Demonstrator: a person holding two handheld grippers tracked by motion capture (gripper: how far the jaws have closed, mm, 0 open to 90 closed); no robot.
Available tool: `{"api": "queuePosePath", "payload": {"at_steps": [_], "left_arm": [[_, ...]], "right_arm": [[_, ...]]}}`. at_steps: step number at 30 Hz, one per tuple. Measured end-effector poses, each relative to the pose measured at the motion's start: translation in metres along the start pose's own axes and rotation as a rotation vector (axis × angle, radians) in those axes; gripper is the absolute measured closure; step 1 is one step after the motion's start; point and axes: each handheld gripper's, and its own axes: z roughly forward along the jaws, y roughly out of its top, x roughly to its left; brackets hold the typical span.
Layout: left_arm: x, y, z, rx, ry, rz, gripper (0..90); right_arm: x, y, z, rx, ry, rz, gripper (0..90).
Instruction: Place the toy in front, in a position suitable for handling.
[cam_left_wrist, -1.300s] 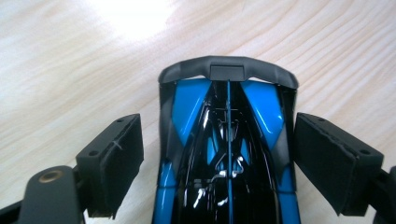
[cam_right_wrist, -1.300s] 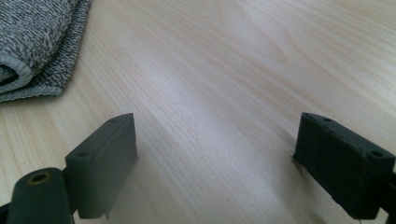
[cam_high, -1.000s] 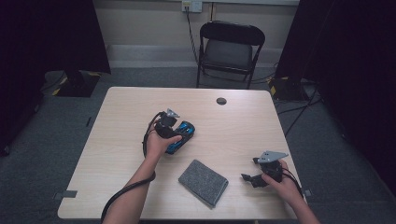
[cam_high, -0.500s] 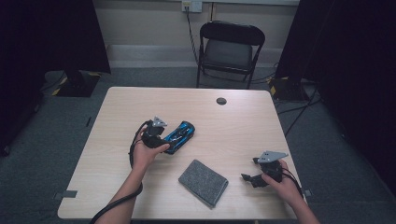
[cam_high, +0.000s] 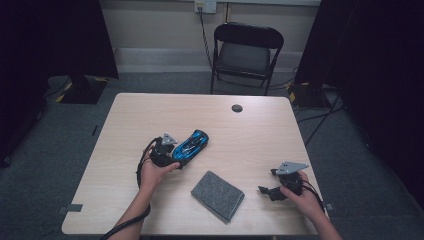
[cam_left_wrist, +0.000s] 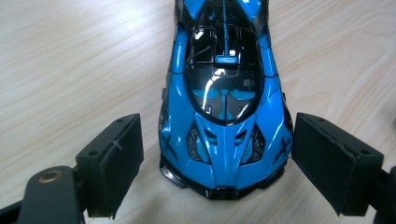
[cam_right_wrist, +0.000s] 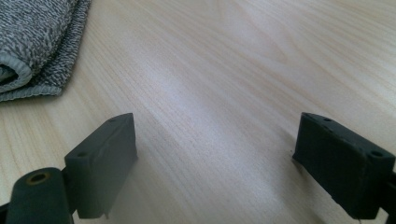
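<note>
Blue and black, the toy car (cam_high: 192, 143) sits on the wooden table (cam_high: 260, 135), a bit left of the middle, seen from the high view. Its long side runs on a slant, from near the person's left hand up and away to the right. The left gripper (cam_high: 166, 150) is right at the car's near end. The right gripper (cam_high: 272, 190) is far off, down by the table's right front corner. So the left one is much nearer to the car. A grey cloth (cam_high: 218, 195) lies folded between the two hands, close to the front edge. It does not touch the car.

In the left gripper view, the car (cam_left_wrist: 224, 93) points straight away from the left gripper (cam_left_wrist: 219, 158), like a line going up the middle. Its near end sits between the two black jaws. The jaws are wide apart. There is a small gap on each side, so they are not squeezing the car yet. I think a straight squeeze would catch it across its width. The car is shiny, with a dark glass top and black trim along the low edge.

In the right gripper view, the right gripper (cam_right_wrist: 215, 158) has its jaws wide apart too, with nothing in them, just bare table (cam_right_wrist: 261, 60). The cloth (cam_right_wrist: 37, 42) shows at the top left, fuzzy and grey, well apart from the jaws.
</note>
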Motion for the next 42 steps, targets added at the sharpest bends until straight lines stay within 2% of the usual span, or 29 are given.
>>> {"api": "queuePosePath", "payload": {"at_steps": [10,12,14,17,23,26,28,30,31,33,35,38,42], "left_arm": [[-0.002,-0.006,0.009,-0.020,0.013,-0.010,16.7],[-0.002,-0.007,0.010,-0.005,0.014,0.000,16.6],[-0.003,-0.007,0.012,-0.021,0.028,-0.001,15.8],[-0.005,-0.007,0.012,-0.014,0.021,0.022,15.7],[-0.005,-0.008,0.013,-0.018,0.025,0.017,14.9],[-0.004,-0.007,0.014,-0.011,0.044,0.026,12.9],[-0.004,-0.007,0.016,-0.024,0.050,0.005,11.6],[-0.003,-0.006,0.015,-0.011,0.042,0.012,11.9],[-0.004,-0.007,0.015,-0.025,0.042,0.000,12.9],[-0.003,-0.006,0.014,-0.024,0.030,0.026,16.3],[-0.005,-0.007,0.014,-0.041,0.022,0.038,24.8],[-0.005,-0.007,0.013,-0.040,0.022,0.039,25.1],[-0.005,-0.007,0.013,-0.044,0.019,0.038,25.2]], "right_arm": [[0.000,0.000,0.000,0.000,0.000,0.000,11.9],[0.000,0.000,0.000,0.000,0.000,0.000,11.9],[0.000,0.000,0.000,0.000,0.000,0.000,11.9],[0.000,0.000,0.000,0.002,0.000,0.000,11.7],[0.000,0.000,0.000,0.003,-0.006,0.000,11.3],[0.000,0.000,0.000,0.003,-0.015,0.006,11.3],[0.001,0.000,0.000,0.004,-0.021,0.010,11.3],[0.001,0.000,-0.001,0.004,-0.026,0.014,11.4],[0.001,0.000,-0.001,0.003,-0.029,0.017,11.5],[0.003,-0.001,-0.001,0.000,-0.044,0.036,12.4],[0.004,-0.001,-0.001,-0.007,-0.052,0.043,14.5],[0.004,0.000,-0.002,-0.016,-0.061,0.057,24.3],[0.003,0.000,-0.003,-0.028,-0.061,0.091,26.3]]}}
